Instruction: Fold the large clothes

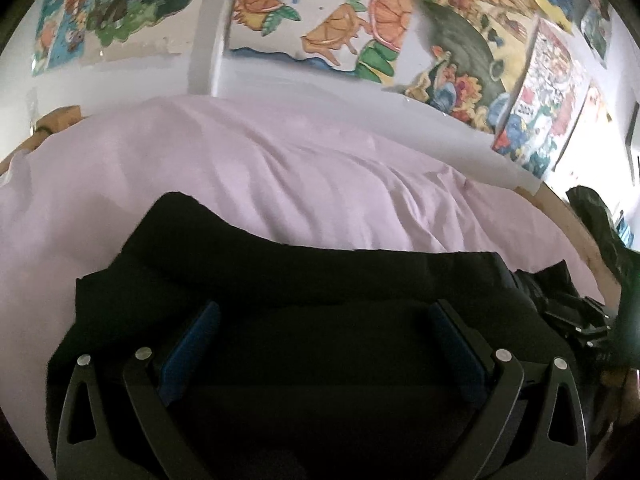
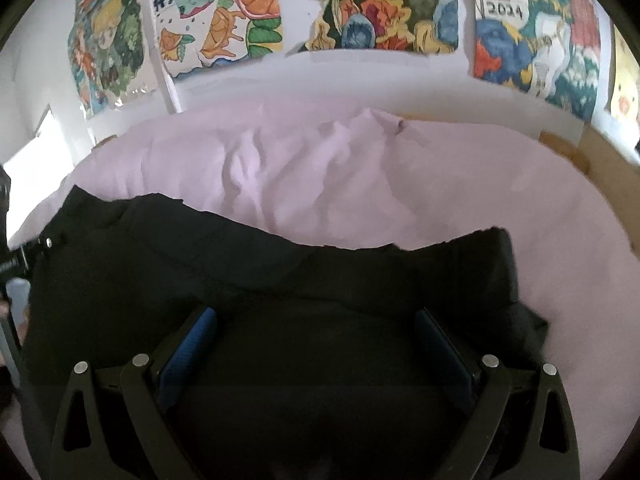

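Black garment [image 1: 304, 280] on pink sheet [image 1: 240, 160]; both grippers agape

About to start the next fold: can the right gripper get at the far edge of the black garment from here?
Probably yes. The right gripper is open over the black garment, and nothing lies between it and the far edge on the pink sheet.

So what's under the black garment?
The black garment lies on a pale pink bedsheet, which shows around it. What lies beneath the sheet is covered.
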The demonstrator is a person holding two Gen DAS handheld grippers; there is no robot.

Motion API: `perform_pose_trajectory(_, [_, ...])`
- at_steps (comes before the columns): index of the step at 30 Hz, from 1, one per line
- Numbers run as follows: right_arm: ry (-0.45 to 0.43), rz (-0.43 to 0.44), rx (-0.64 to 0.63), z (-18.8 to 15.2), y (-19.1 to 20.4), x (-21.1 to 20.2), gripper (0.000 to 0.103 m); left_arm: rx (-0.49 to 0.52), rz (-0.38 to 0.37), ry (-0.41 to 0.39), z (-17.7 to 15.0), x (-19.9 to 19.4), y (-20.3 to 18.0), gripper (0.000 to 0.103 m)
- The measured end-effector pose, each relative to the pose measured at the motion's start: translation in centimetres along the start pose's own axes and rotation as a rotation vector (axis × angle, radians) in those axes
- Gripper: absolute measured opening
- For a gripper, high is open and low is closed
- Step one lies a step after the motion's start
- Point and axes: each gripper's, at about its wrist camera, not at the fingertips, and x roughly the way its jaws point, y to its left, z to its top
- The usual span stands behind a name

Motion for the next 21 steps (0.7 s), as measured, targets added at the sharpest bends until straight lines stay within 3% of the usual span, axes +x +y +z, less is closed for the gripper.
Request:
perform_pose_trajectory(17, [0.000,0.008,-0.010,-0.1,0.0,0.8,0.102,-0.049,-0.051,0.036,0.3,0.7,1.5,0.102])
perform_pose_trajectory(19, [0.000,0.021,0.000,-0.1,-0.2,0.7,0.102,-0.053,-0.060,0.031,0.4,0.4,1.7,0.102])
perform_pose_trajectory(21, [-0.010,0.090,0.046,0.0,-1.3,0.3,0.102,-0.052,-0.052,0.025,0.3,0.1,1.8,0.102])
